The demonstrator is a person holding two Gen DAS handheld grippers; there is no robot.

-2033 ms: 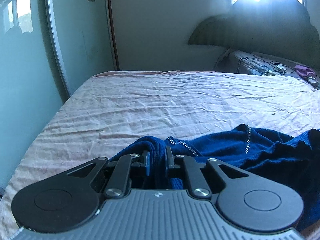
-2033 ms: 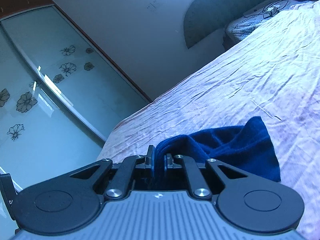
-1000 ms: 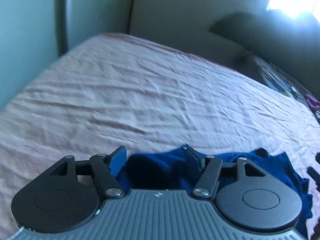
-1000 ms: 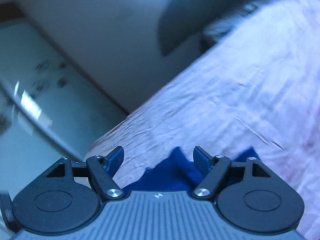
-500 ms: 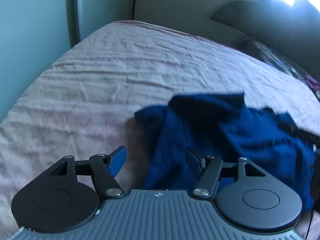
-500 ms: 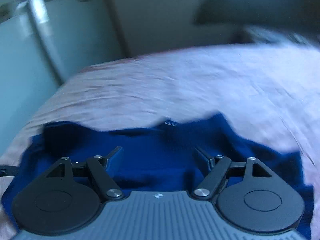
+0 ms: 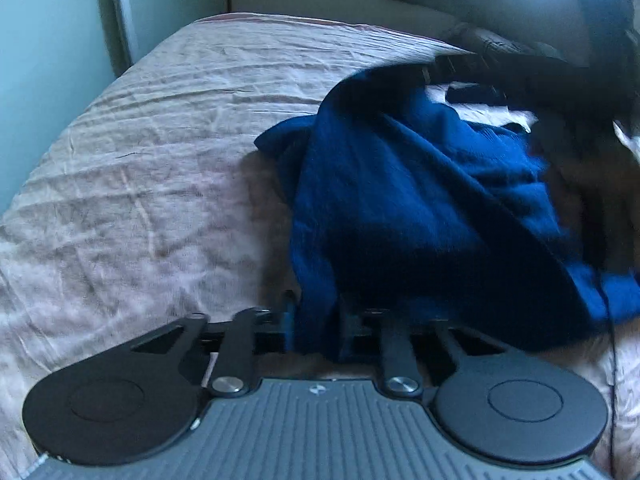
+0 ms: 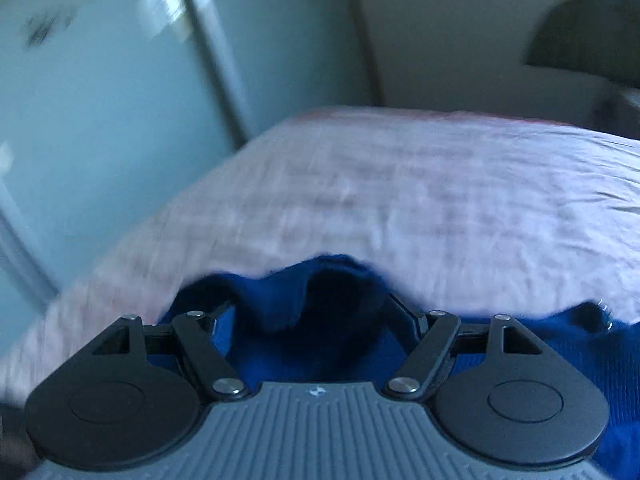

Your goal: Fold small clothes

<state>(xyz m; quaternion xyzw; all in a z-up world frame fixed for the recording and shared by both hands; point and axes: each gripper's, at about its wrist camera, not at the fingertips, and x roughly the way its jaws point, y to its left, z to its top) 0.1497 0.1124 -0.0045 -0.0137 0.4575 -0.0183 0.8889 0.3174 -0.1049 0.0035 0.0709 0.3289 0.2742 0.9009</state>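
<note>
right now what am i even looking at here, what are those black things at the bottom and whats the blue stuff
The black shapes are two handheld grippers, one in each of a person's hands; there is no robot arm. Each picture comes from a camera mounted on one gripper, looking forward along its two fingers.

In the left-hand view, the left gripper has its fingers closed on a fold of a dark blue knit garment, which is bunched up on a wrinkled pink bedsheet.

In the right-hand view, which is blurred by motion, the right gripper has its fingers spread wide, with the same blue fabric lying between and under them but not pinched.

Behind the bed is a pale green glass door.
</note>
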